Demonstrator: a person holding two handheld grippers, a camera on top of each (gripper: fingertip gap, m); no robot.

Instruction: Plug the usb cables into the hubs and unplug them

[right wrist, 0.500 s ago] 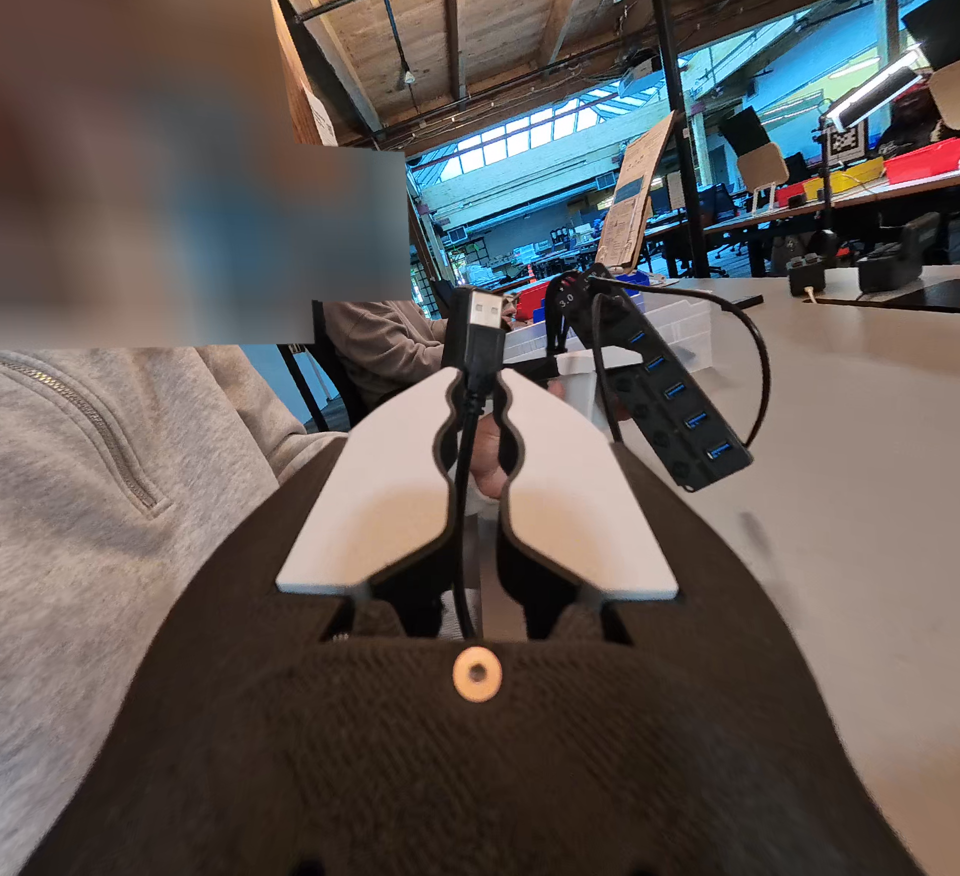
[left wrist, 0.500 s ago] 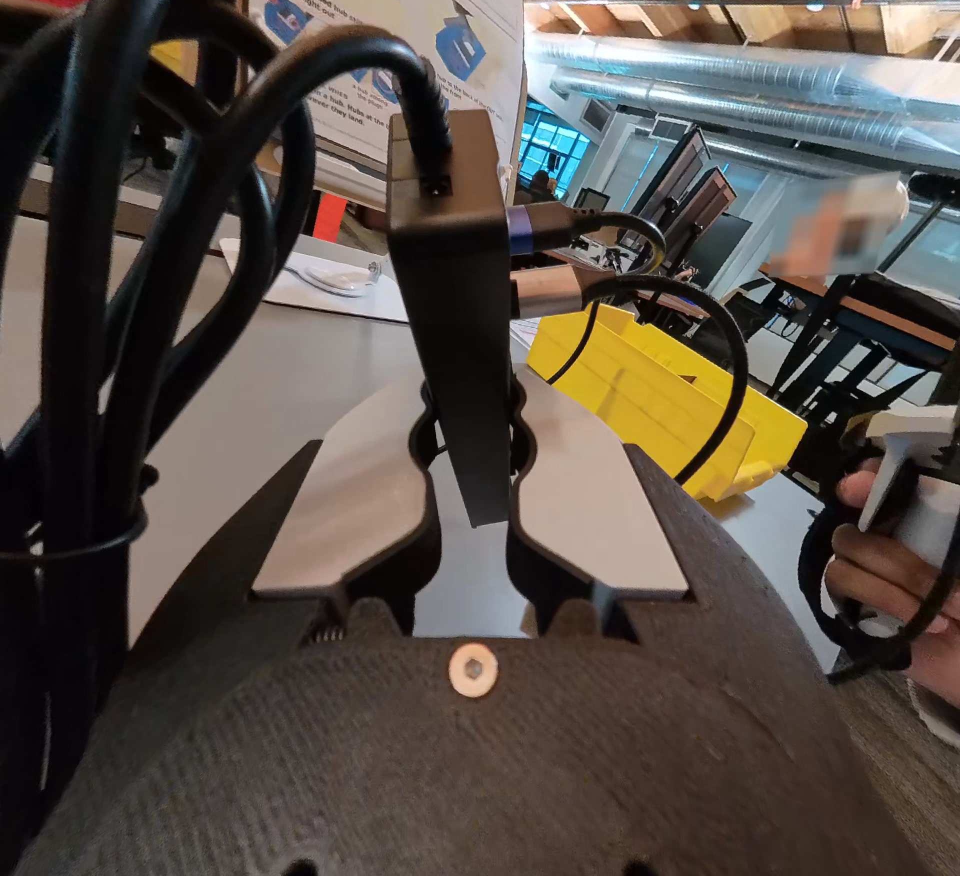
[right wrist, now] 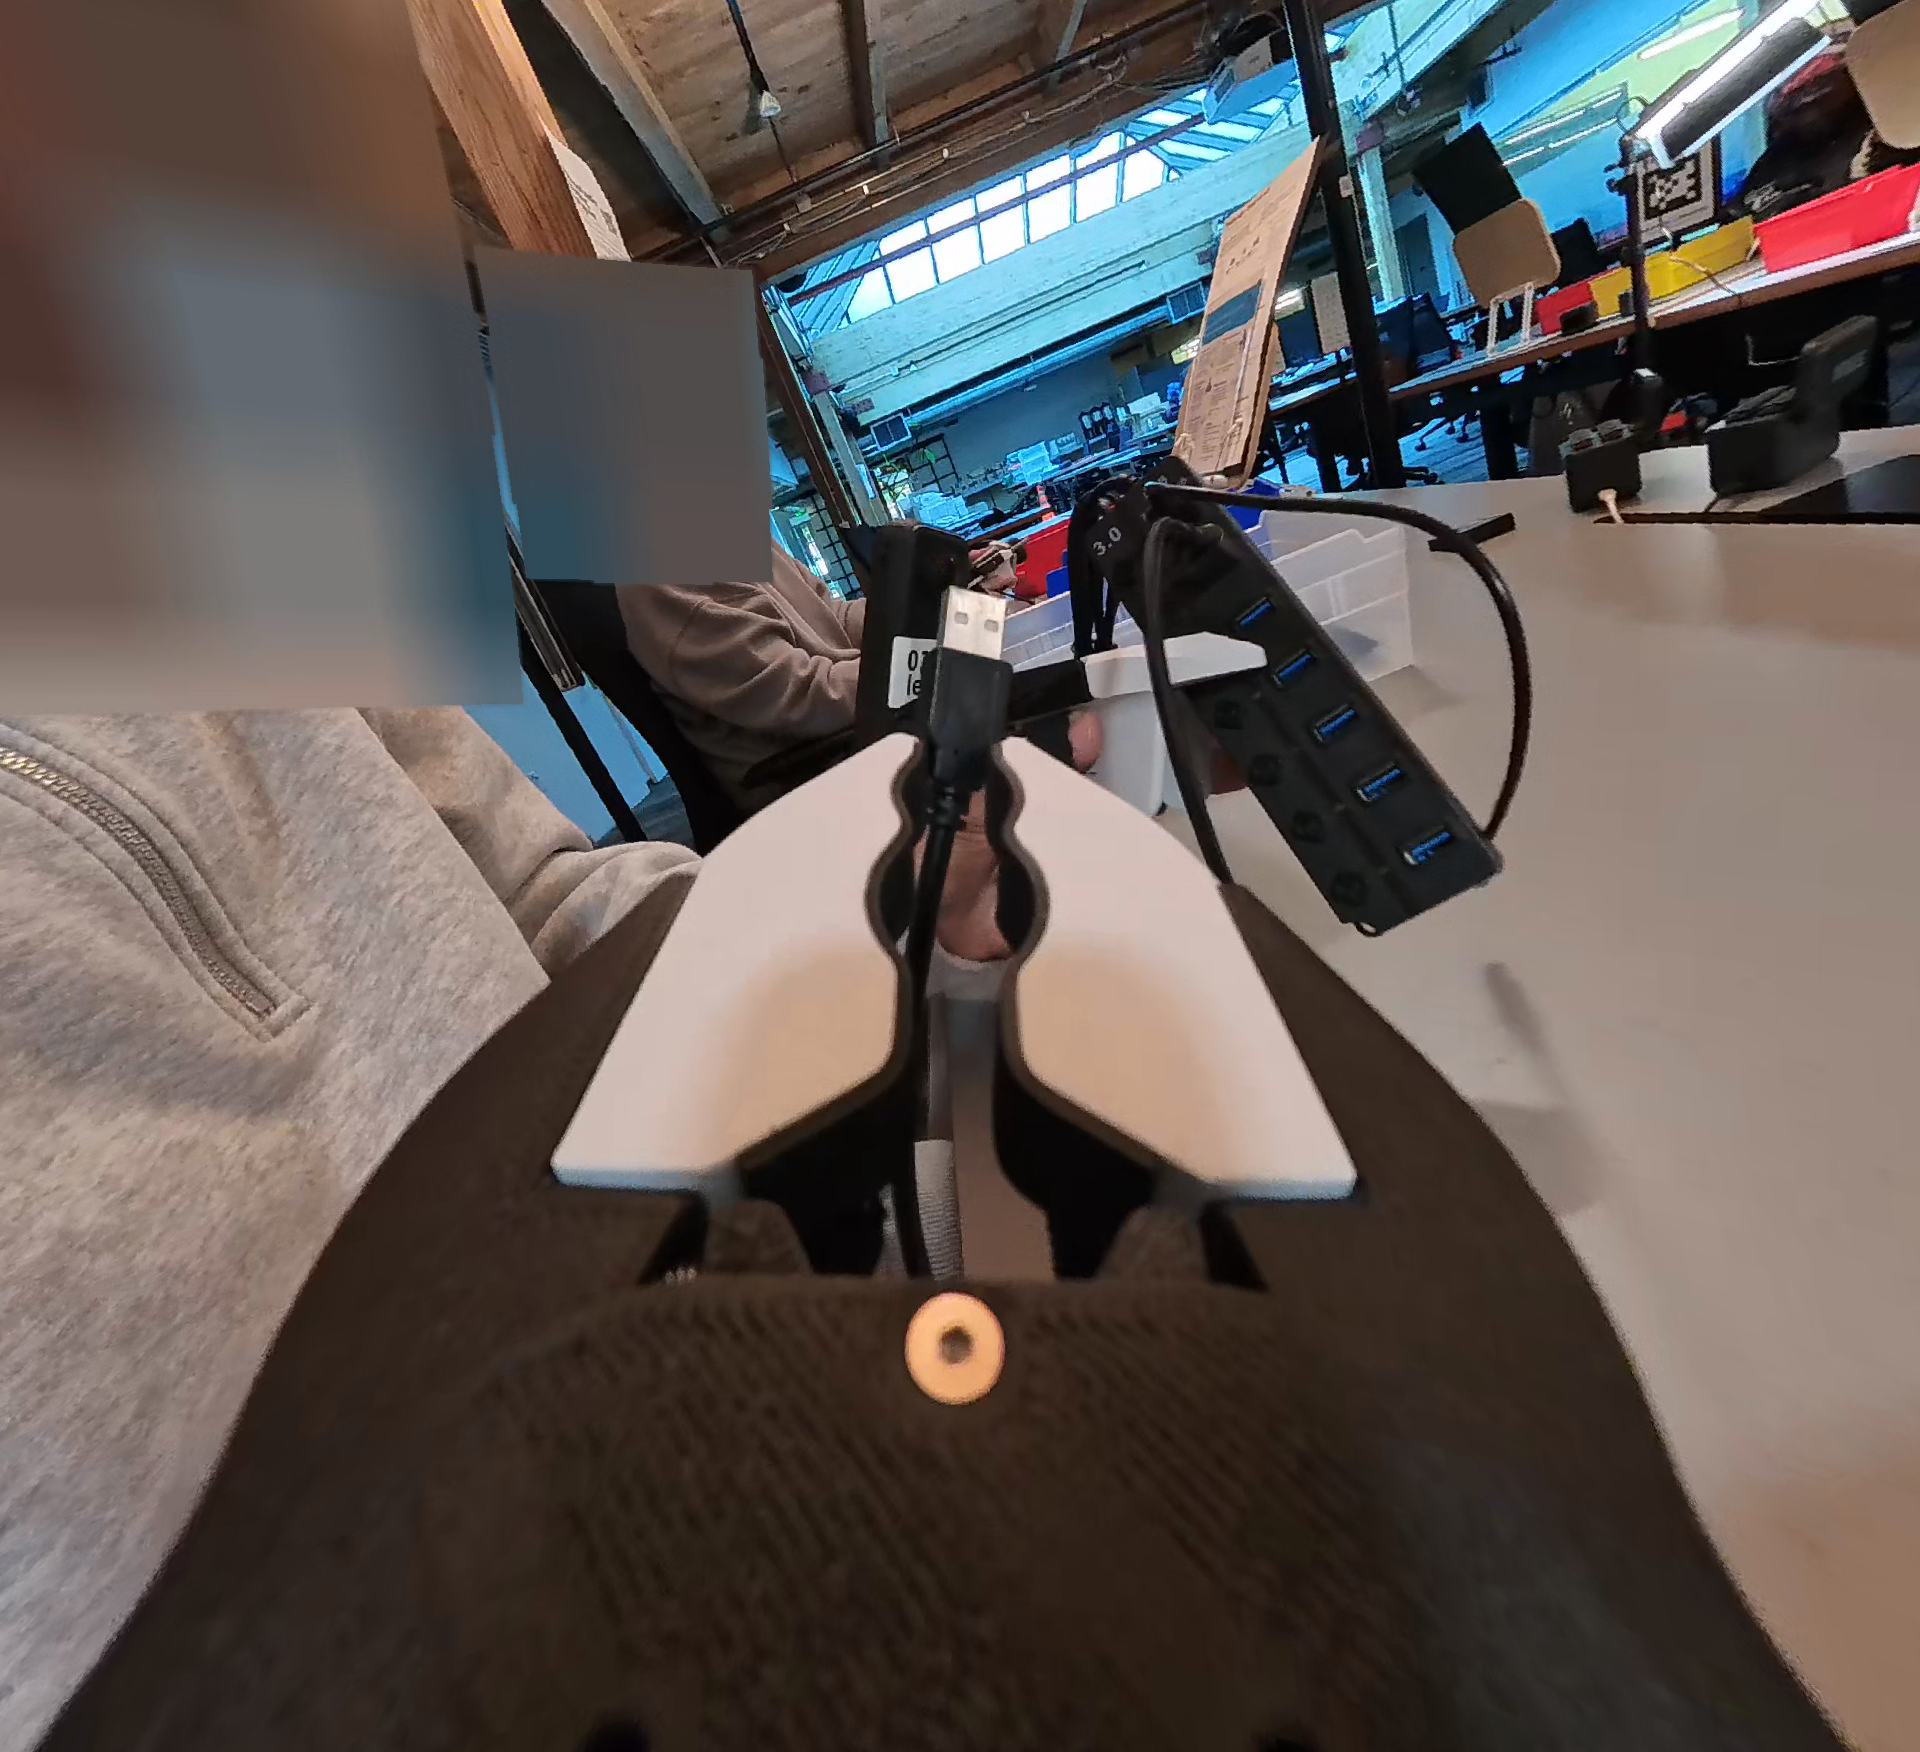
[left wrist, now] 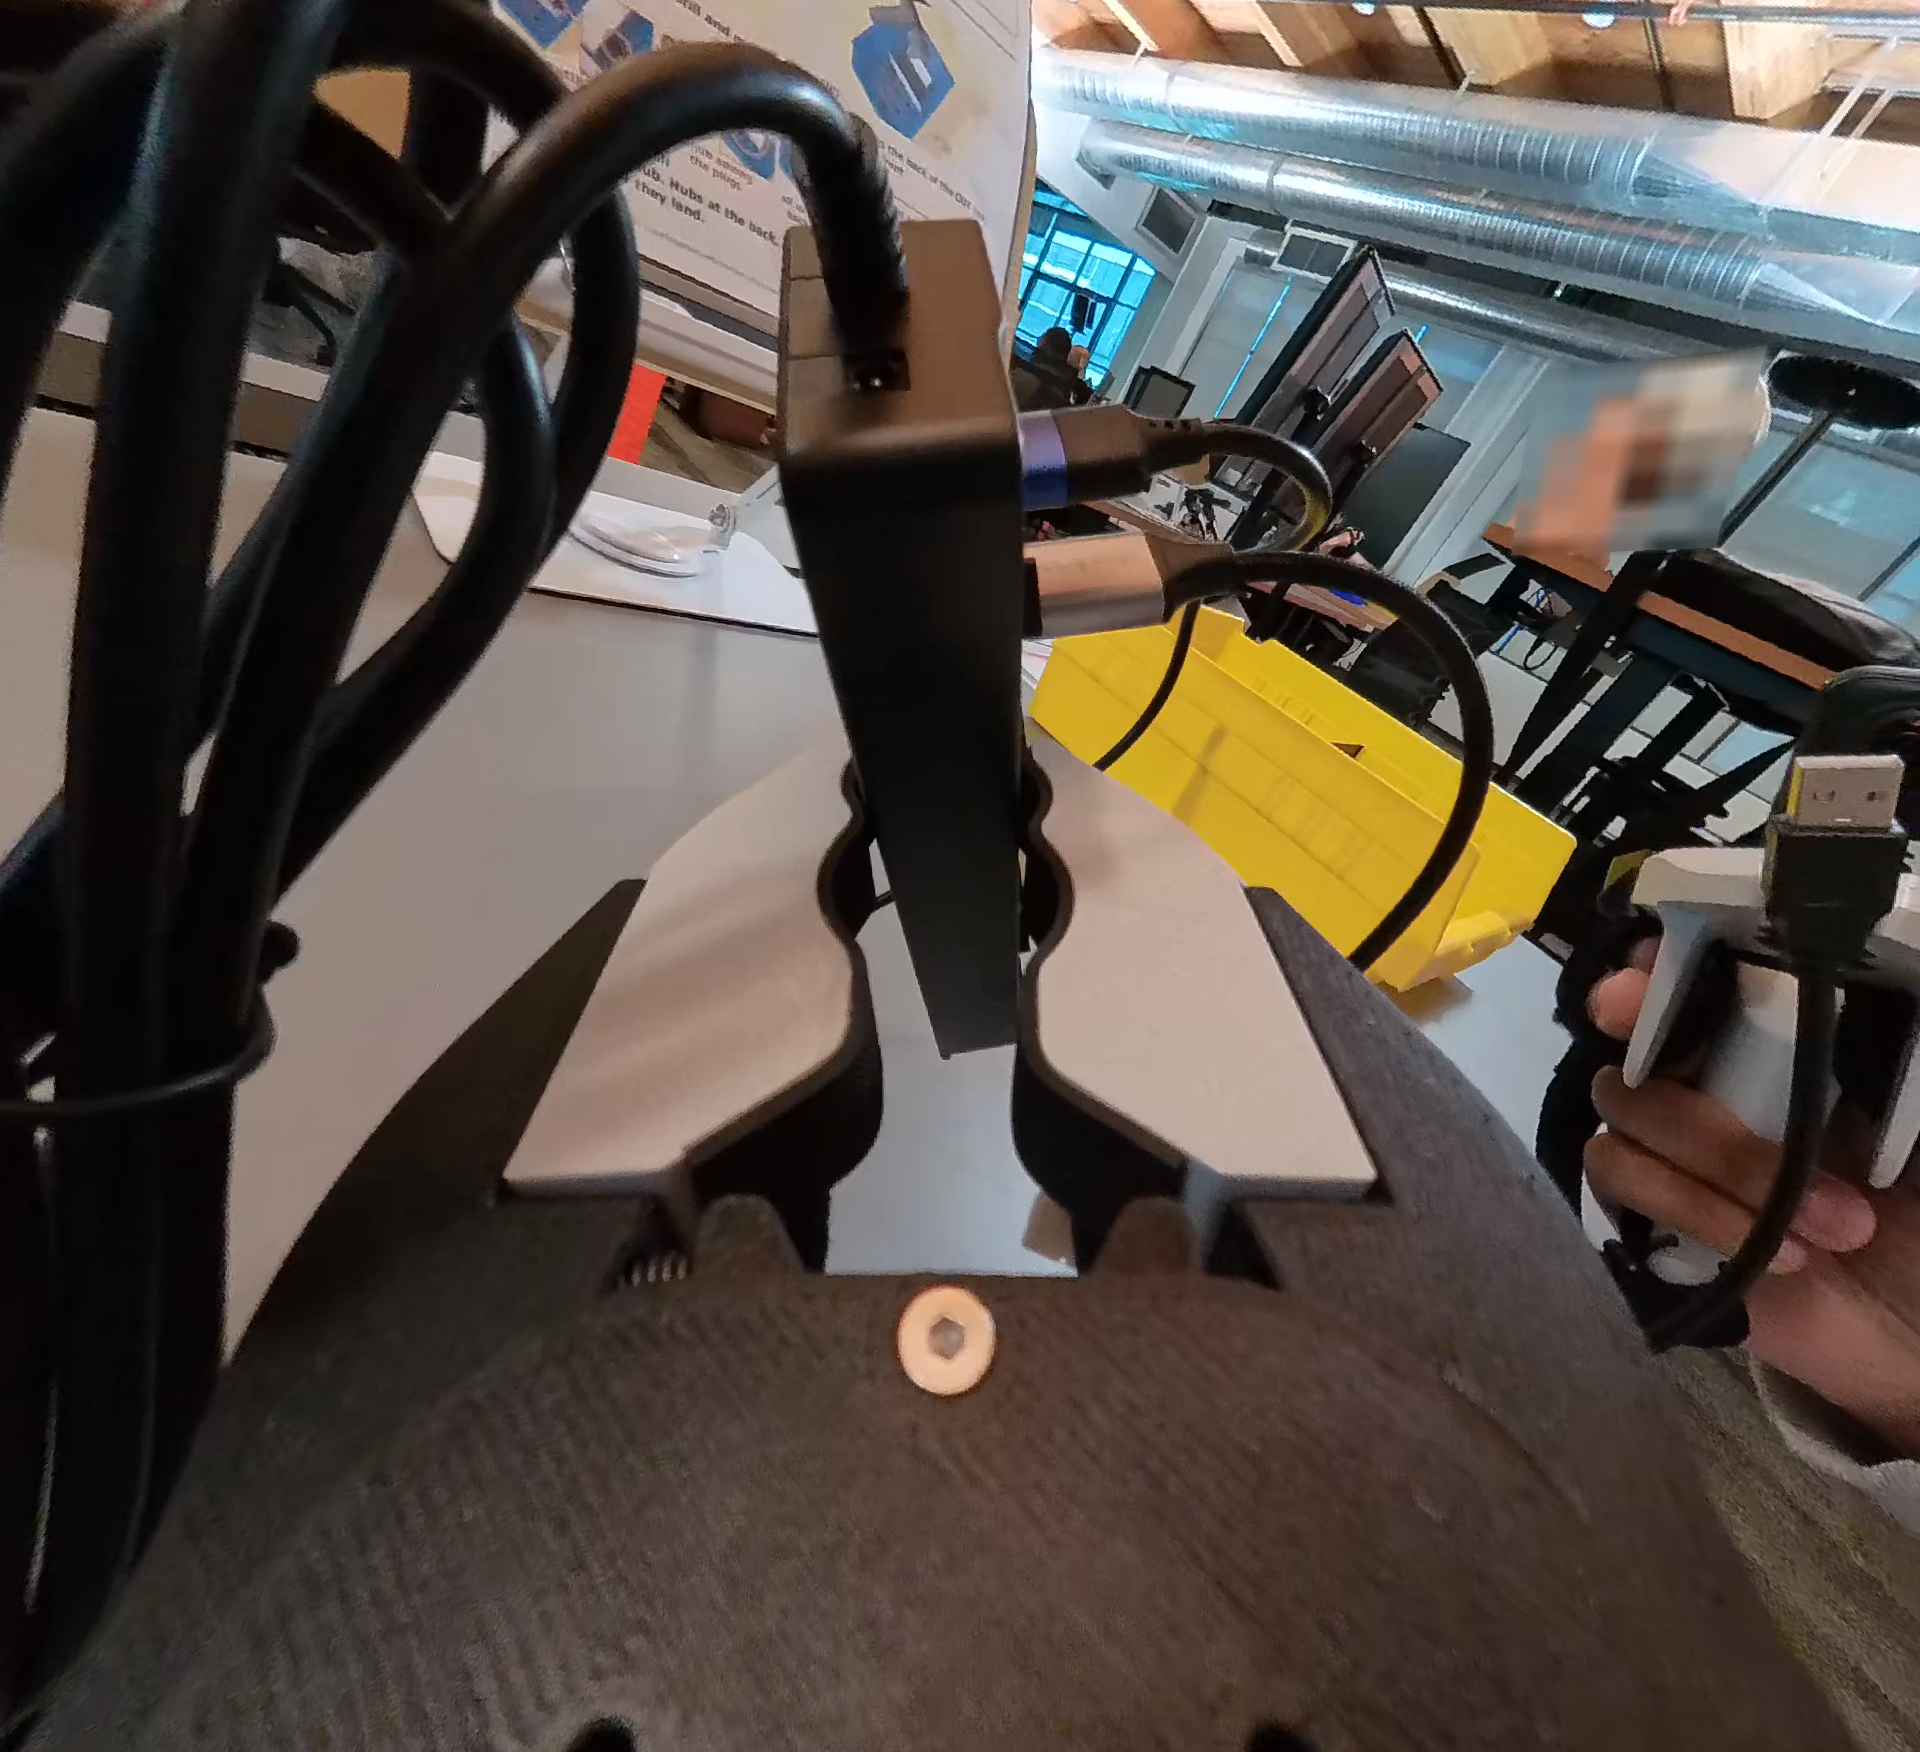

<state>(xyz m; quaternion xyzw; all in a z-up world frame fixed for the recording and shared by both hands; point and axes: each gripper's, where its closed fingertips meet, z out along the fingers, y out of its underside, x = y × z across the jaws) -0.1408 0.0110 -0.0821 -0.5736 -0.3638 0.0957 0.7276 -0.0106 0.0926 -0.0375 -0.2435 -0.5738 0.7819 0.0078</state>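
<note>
Worktop (left wrist: 582, 767): pale grey surface, filling the middle left of the left wrist view and the right side of the right wrist view.
Yellow bin (left wrist: 1309, 798): plastic, on the worktop at centre right of the left wrist view, behind the hub's plugged cables.
Instruction board (left wrist: 810, 40): printed sheet standing at upper centre of the left wrist view, behind the hub.
Cable bundle (left wrist: 135, 559): thick black loops tied with a thin band, filling the left edge of the left wrist view.
USB hub (left wrist: 914, 622): black multi-port strip, lifted off the worktop, standing near upright in the centre of the left wrist view; in the right wrist view it slants down to the right at centre right, its blue ports facing the camera.
Left gripper (left wrist: 940, 881): jaws clamped on the lower part of the USB hub.
Hub lead (left wrist: 727, 92): black cable arching from the hub's top end toward the upper left.
Plugged cables (left wrist: 1101, 518): two metal-shelled plugs seated in the hub's right side, one above the other, thin black leads curving down.
Right gripper (right wrist: 961, 767): jaws pinching the USB plug just behind its metal end; in the left wrist view it sits at the right edge, held by a hand (left wrist: 1756, 1214).
USB plug (right wrist: 971, 663): black body with bare metal tip, pointing up past the jaw tips, apart from the hub; its cable trails back between the jaws.
</note>
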